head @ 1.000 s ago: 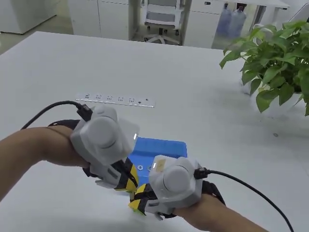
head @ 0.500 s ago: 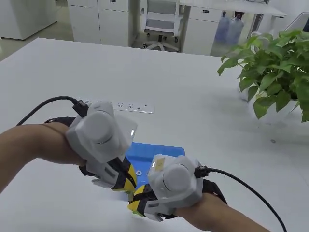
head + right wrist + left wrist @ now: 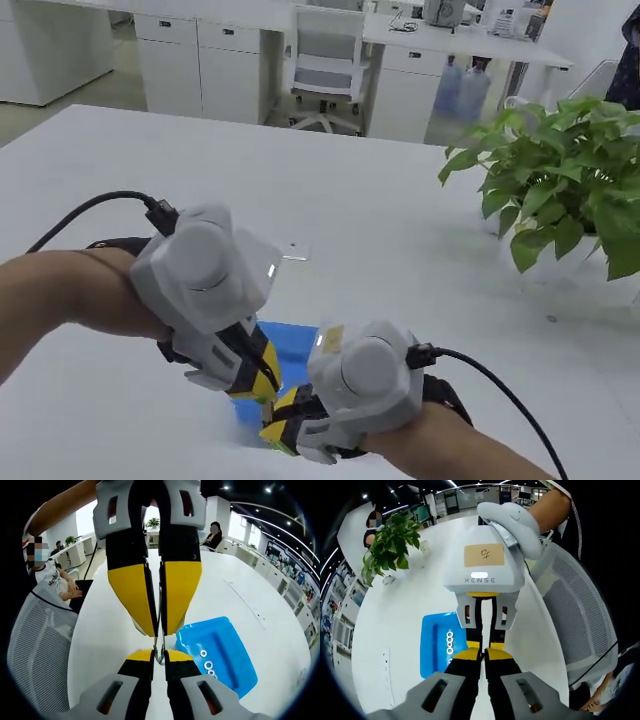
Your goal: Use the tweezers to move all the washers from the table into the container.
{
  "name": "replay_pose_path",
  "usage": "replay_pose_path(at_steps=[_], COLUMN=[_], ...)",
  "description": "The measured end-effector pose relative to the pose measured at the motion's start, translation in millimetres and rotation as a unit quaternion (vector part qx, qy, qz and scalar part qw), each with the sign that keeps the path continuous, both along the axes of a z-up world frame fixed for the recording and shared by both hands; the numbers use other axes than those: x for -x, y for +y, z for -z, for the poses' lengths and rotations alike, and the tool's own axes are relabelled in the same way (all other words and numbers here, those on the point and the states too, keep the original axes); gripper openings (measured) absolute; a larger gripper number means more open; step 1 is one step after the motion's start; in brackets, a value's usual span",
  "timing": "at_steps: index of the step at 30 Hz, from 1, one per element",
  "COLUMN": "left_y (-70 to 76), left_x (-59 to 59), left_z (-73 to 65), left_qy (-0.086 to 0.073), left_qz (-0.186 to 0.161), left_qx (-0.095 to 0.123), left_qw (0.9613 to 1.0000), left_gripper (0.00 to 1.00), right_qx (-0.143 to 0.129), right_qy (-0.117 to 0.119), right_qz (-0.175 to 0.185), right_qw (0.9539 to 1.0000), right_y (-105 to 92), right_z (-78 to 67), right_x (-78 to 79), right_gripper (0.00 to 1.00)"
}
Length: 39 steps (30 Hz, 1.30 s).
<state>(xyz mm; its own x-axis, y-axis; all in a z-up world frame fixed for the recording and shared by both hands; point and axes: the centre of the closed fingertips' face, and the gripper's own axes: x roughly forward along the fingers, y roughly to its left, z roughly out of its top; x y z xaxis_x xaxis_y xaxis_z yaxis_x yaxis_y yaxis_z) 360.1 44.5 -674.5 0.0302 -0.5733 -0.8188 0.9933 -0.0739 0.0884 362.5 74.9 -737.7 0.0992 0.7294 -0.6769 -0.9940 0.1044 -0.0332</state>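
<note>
My left gripper (image 3: 159, 627) and right gripper (image 3: 159, 656) meet tip to tip, both pressed together on the thin steel tweezers (image 3: 159, 647). I'd hold one clamp firm before loosening the other, or the tweezers may drop. The washers (image 3: 207, 664) lie in a row in the blue tray (image 3: 235, 650) just beside. The white table (image 3: 400, 250) stands in an open office, with a potted plant (image 3: 560, 190) on it and an office chair (image 3: 322, 60) beyond.

Four small silver washers (image 3: 449, 643) are lying in one blue rectangular tray (image 3: 432, 650). One leafy potted plant (image 3: 560, 190) is standing far right.
</note>
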Motion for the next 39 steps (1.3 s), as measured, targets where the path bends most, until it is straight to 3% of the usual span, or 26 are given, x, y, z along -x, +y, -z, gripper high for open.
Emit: replay_pose_path(at_steps=[12,23,39], left_y=[-5.5,-9.1,-9.6], left_x=[-19.4,-36.6,-59.5], left_z=[-14.6,-15.5,1.2], left_qy=[-0.016,-0.023,-0.025], left_qz=[0.003,0.005,-0.002], left_qx=[0.003,0.007,0.004], left_qw=[0.9999,0.9997,0.9997], left_gripper=[0.07,0.07,0.07], right_qx=[-0.002,-0.004,-0.004], right_qy=[-0.009,-0.014,-0.017], right_qz=[0.008,0.014,0.021], right_qw=[0.9999,0.9998,0.9996], right_y=[-5.6,-9.7,-8.3], right_z=[-14.1,-15.1,2.1], right_x=[-22.7,-40.4,-65.7], right_gripper=[0.10,0.10,0.10])
